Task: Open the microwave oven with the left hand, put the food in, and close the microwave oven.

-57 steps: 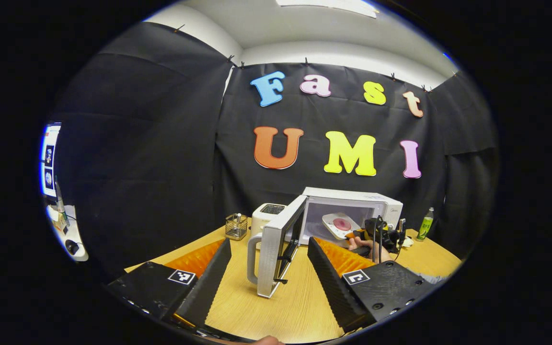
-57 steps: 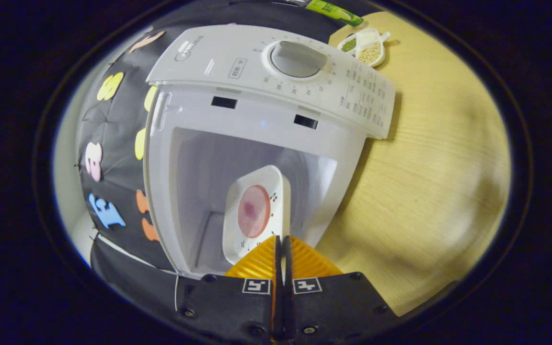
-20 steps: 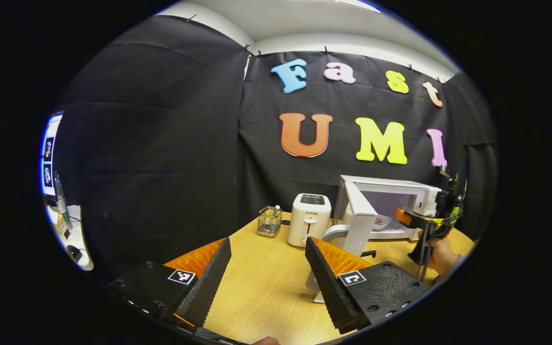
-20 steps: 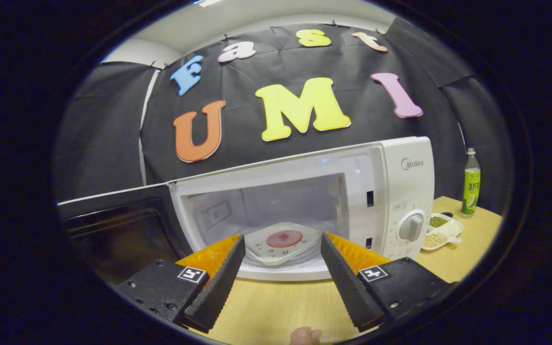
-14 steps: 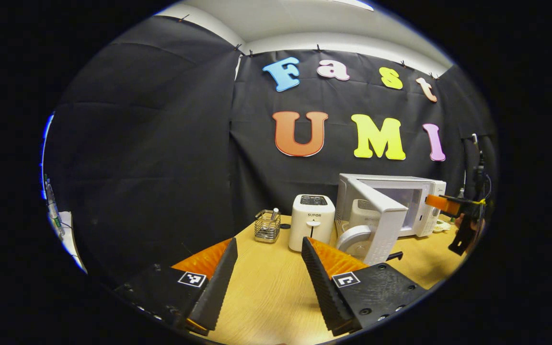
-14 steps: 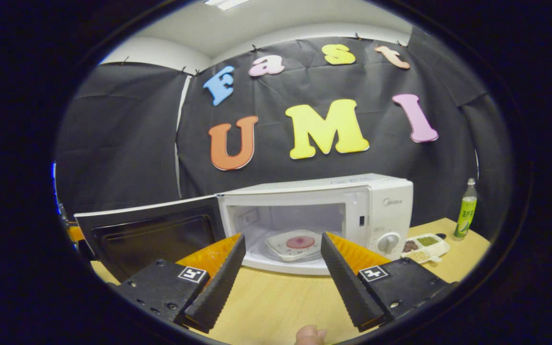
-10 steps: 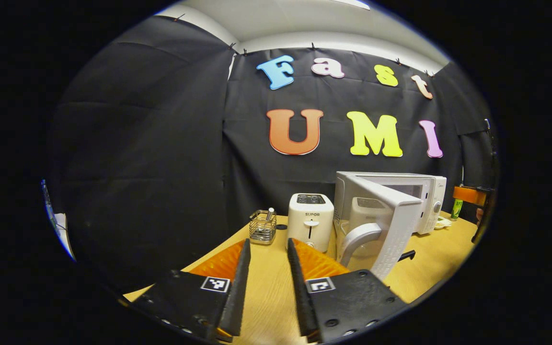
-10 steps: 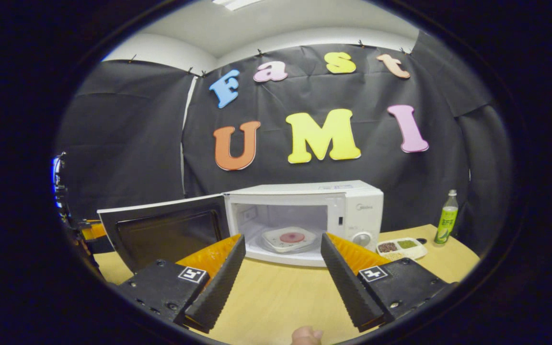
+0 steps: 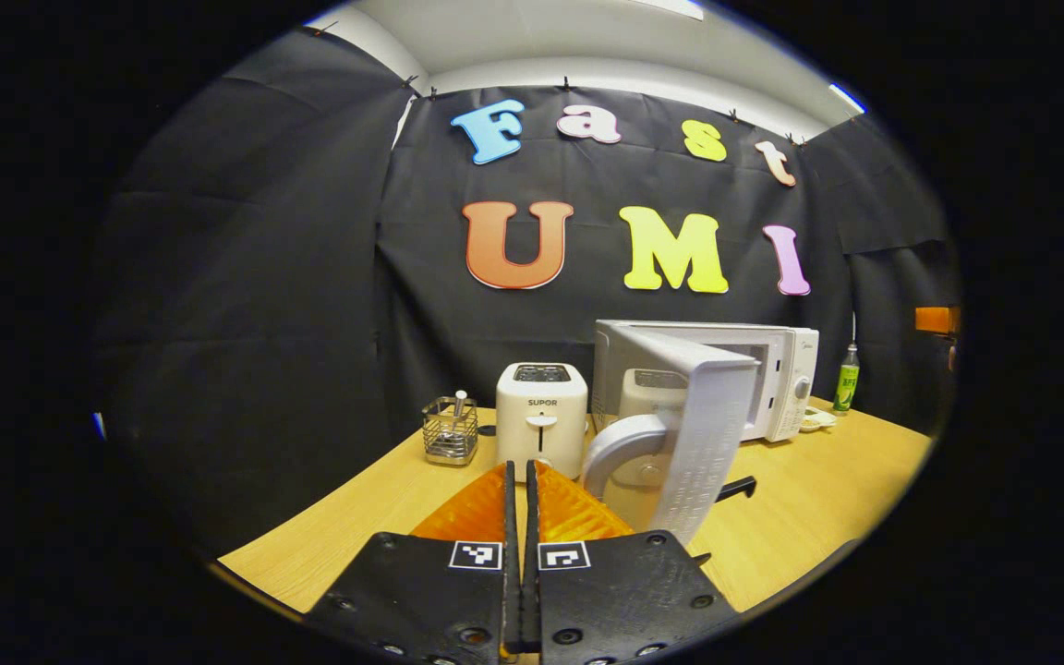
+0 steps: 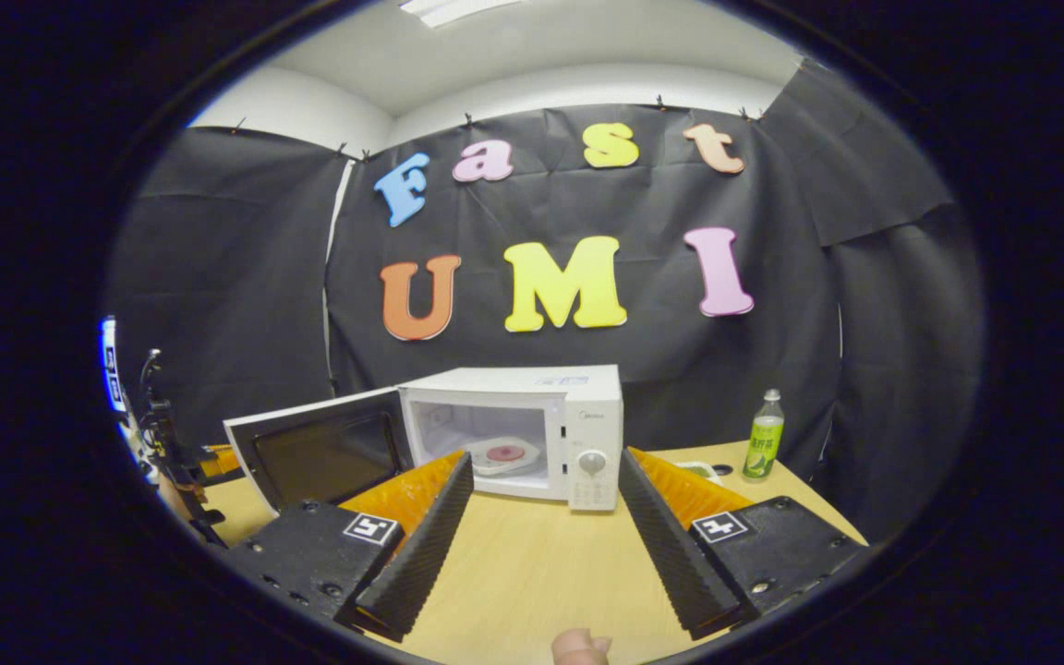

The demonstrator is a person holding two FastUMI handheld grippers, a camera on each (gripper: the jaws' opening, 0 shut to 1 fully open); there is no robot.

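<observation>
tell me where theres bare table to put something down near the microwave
Bare wood runs in front of the microwave, between it and the right gripper, and on to the bottle. To the microwave's left the open door, toaster and wire holder crowd the table.

Microwave door [image 10: 320,454]: standing swung out to the left, leaving the cavity mouth open. Plate of food [image 10: 505,454]: sitting inside the cavity. Table [image 10: 532,554]: bare wood lying between the microwave [image 10: 546,420] and the right gripper [image 10: 541,531]. Toaster [image 9: 541,416] and wire basket [image 9: 448,431]: crowding the door's outer side, apparently close behind it. Bottle [image 10: 760,436]: standing well right.
</observation>
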